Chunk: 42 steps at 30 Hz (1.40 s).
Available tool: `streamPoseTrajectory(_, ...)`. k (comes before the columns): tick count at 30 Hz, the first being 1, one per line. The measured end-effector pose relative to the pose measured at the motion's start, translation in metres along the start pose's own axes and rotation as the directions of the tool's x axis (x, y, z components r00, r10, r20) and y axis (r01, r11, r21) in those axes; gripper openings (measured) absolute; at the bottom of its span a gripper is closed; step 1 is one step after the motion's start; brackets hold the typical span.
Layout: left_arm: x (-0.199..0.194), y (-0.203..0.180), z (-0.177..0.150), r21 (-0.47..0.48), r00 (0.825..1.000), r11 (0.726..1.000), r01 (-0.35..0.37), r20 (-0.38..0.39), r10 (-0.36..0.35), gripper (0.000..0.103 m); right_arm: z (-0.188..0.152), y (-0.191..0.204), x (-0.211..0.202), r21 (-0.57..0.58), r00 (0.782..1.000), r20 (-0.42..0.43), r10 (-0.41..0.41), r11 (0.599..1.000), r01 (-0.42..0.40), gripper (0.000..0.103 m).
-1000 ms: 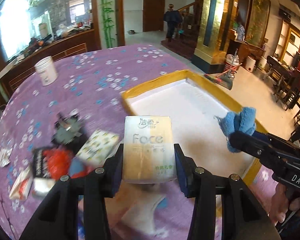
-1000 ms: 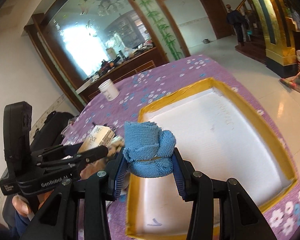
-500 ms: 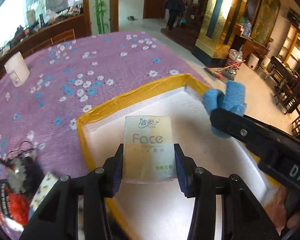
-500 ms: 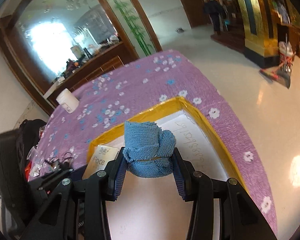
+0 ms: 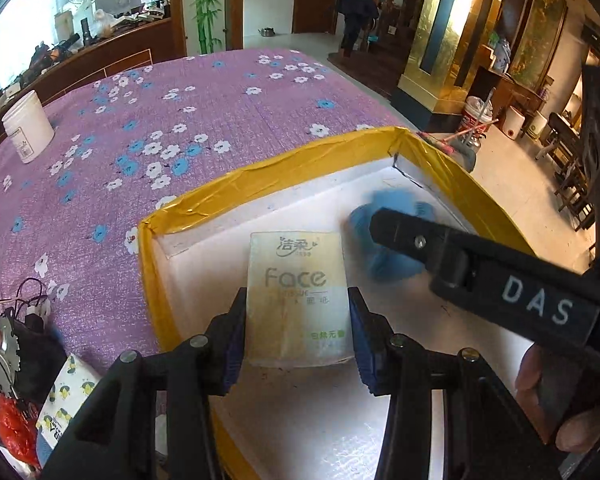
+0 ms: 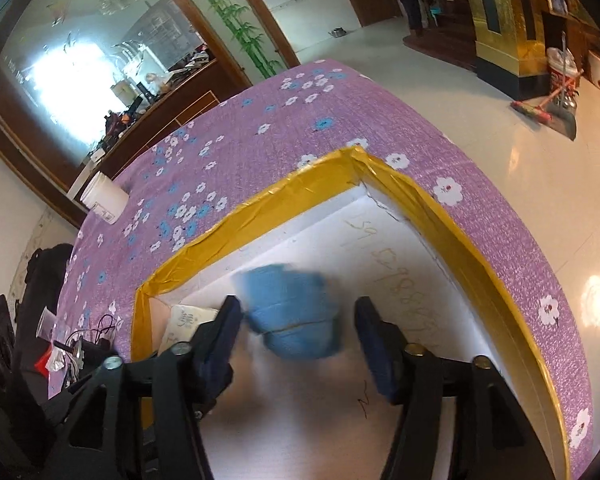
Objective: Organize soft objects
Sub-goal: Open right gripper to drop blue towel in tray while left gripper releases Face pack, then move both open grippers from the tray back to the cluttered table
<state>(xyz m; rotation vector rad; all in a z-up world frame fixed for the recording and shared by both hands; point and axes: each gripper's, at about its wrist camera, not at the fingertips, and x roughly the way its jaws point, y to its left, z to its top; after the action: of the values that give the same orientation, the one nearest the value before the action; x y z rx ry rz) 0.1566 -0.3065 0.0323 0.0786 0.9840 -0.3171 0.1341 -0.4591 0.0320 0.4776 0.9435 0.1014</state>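
White tub point(image 5: 28, 126): on the desk point(image 5: 204, 104), well left of the tray.
Clutter point(image 5: 16, 364): on the desk just left of the tray.
Tray point(image 5: 260, 176): yellow-taped rim, white floor.
Left hand-held gripper point(image 5: 298, 334): clamped on the tissue pack point(image 5: 298, 292), over the tray's left part.
Right hand-held gripper point(image 6: 296, 334): jaws opening; pads clear of the blurred blue cloth point(image 6: 290, 316) between them.
Blue cloth: over the tray, right of the tissue pack.

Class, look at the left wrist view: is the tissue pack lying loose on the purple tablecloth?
No: the tissue pack sits clamped in the left gripper over the white tray.
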Motion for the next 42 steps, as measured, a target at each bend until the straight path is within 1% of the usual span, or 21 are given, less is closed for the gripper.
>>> streamPoseTrajectory(2, 0.002, 0.001, 0.001, -0.004, 1.0, 1.0, -0.007, -0.002, 0.007, 0.045, 0.0, -0.002, -0.002, 0.01, 1.0, 0.0, 0.013, 1.0, -0.013, 0.069)
streamPoseTrajectory(6, 0.005, 0.004, 0.002, -0.011, 1.0, 1.0, -0.005, -0.017, 0.005, 0.046, -0.003, -0.002, -0.006, 0.014, 1.0, 0.025, -0.014, 1.0, 0.014, 0.077)
streamPoseTrajectory(9, 0.004, 0.003, 0.002, -0.008, 1.0, 1.0, -0.008, -0.011, 0.008, 0.048, -0.009, -0.01, -0.01, 0.059, 0.999, 0.035, -0.02, 0.998, 0.018, 0.077)
streamPoseTrajectory(12, 0.004, 0.002, 0.002, -0.002, 1.0, 1.0, -0.01, -0.006, 0.01, 0.049, -0.019, -0.015, -0.022, 0.095, 0.995, 0.075, -0.067, 0.994, 0.06, 0.077)
streamPoseTrajectory(15, 0.004, 0.002, 0.002, 0.0, 1.0, 1.0, -0.006, -0.009, 0.006, 0.05, -0.03, -0.014, -0.03, 0.1, 0.988, 0.102, -0.12, 0.989, 0.11, 0.077)
streamPoseTrajectory(17, 0.004, -0.001, 0.002, 0.02, 1.0, 1.0, 0.001, -0.007, -0.001, 0.05, -0.038, -0.014, -0.036, 0.113, 0.982, 0.117, -0.15, 0.984, 0.137, 0.078)
streamPoseTrajectory(21, 0.003, -0.01, -0.002, 0.062, 1.0, 0.998, 0.006, -0.013, -0.005, 0.051, -0.05, -0.019, -0.048, 0.143, 0.979, 0.137, -0.152, 0.981, 0.132, 0.086)
streamPoseTrajectory(23, 0.001, -0.014, -0.005, 0.086, 1.0, 0.996, 0.007, -0.009, -0.006, 0.053, -0.055, -0.02, -0.052, 0.154, 0.98, 0.146, -0.136, 0.981, 0.114, 0.089)
streamPoseTrajectory(24, 0.0, -0.015, -0.005, 0.092, 1.0, 0.996, 0.003, -0.006, -0.003, 0.059, -0.055, -0.022, -0.054, 0.158, 0.98, 0.149, -0.129, 0.982, 0.105, 0.089)
streamPoseTrajectory(27, -0.003, -0.014, -0.006, 0.092, 1.0, 0.996, 0.014, 0.005, -0.014, 0.061, -0.053, -0.029, -0.056, 0.178, 0.984, 0.155, -0.084, 0.982, 0.056, 0.089)
streamPoseTrajectory(29, -0.004, -0.012, -0.007, 0.085, 1.0, 0.996, 0.029, 0.01, -0.03, 0.063, -0.052, -0.03, -0.06, 0.18, 0.983, 0.173, -0.065, 0.983, 0.033, 0.089)
streamPoseTrajectory(30, -0.005, -0.012, -0.007, 0.083, 0.999, 0.996, 0.033, 0.012, -0.035, 0.065, -0.051, -0.028, -0.062, 0.176, 0.981, 0.185, -0.058, 0.984, 0.025, 0.089)
streamPoseTrajectory(33, -0.012, -0.015, -0.008, 0.082, 0.999, 0.996, 0.043, 0.027, -0.045, 0.075, -0.05, -0.027, -0.073, 0.173, 0.97, 0.241, -0.032, 0.985, -0.011, 0.089)
streamPoseTrajectory(34, -0.016, -0.016, -0.009, 0.081, 0.998, 0.996, 0.044, 0.042, -0.048, 0.076, -0.05, -0.028, -0.078, 0.178, 0.966, 0.258, -0.029, 0.984, -0.018, 0.089)
streamPoseTrajectory(40, -0.031, -0.016, -0.006, 0.069, 0.993, 0.995, 0.073, 0.088, -0.079, 0.076, -0.051, -0.038, -0.097, 0.204, 0.939, 0.342, 0.038, 0.972, -0.114, 0.089)
streamPoseTrajectory(42, -0.034, -0.016, -0.005, 0.061, 0.992, 0.995, 0.077, 0.095, -0.082, 0.076, -0.051, -0.038, -0.104, 0.198, 0.926, 0.372, 0.058, 0.97, -0.14, 0.089)
